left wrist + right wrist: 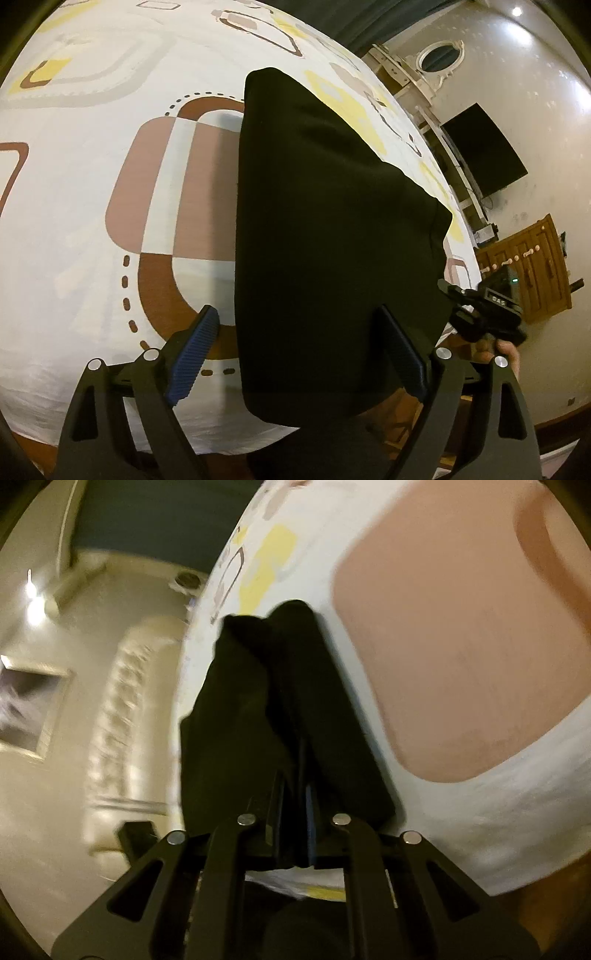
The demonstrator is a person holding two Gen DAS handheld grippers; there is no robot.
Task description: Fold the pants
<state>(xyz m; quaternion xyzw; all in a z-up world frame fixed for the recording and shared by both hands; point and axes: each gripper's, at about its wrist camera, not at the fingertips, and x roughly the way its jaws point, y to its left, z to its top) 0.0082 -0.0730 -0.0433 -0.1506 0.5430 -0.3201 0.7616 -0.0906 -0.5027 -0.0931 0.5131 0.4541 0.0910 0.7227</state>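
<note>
The right hand-held gripper (295, 794) pinches the pants (325, 229) at the bed (74, 229) edge; the left hand-held gripper (295, 354) gapes astride their near end.

The right wrist view is smeared by motion: the wall, the framed panel (35, 705) at left and the ceiling lights lose their outlines. The right claw (295, 771) has its fingertips buried in the black pants (258, 709), so the pads cannot be seen. In the left wrist view, the pants cover part of the patterned bedsheet (92, 206), and their near hem passes behind the right finger (402, 350) of the left claw (295, 354). Only a sliver of the person's hand (506, 352) shows beyond that claw's frame. Both claw bodies are cut off by the lower picture edge.
</note>
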